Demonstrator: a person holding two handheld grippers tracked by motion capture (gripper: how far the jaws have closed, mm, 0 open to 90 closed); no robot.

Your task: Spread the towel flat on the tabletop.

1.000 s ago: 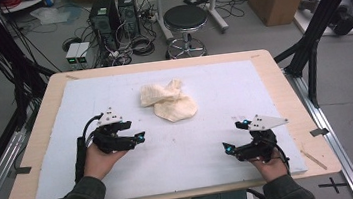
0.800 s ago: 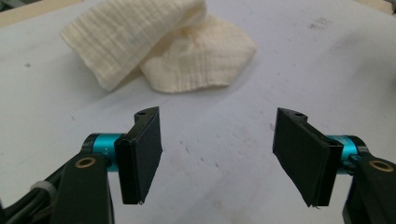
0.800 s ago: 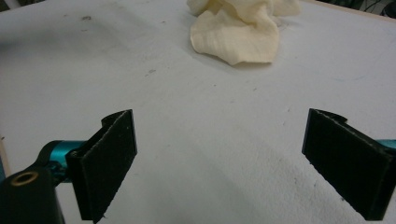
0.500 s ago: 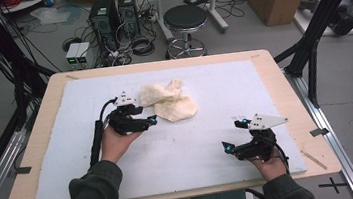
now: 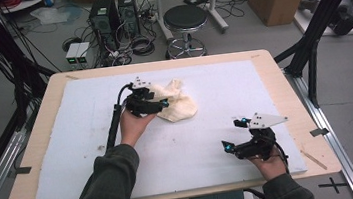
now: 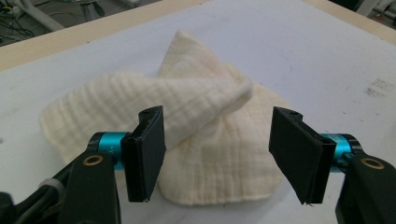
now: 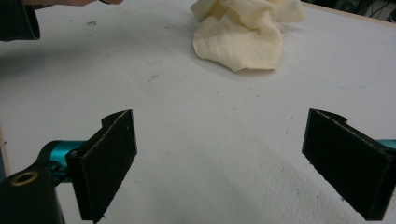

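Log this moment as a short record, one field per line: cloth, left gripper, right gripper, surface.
cloth: cream cloth, crumpled in a heap, one fold raised
left gripper: left gripper at the cloth's edge, jaws open on either side of the fold, pads not pressing on it; jaws have just been closing a little
right gripper: right gripper open, nothing between its jaws, well apart from the cloth
surface: white mat on a wooden table

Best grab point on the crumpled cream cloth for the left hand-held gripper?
Probably the raised rolled fold across the cloth, approached level from the person's side. It stands proud of the white mat, so the open left hand-held gripper can straddle it.
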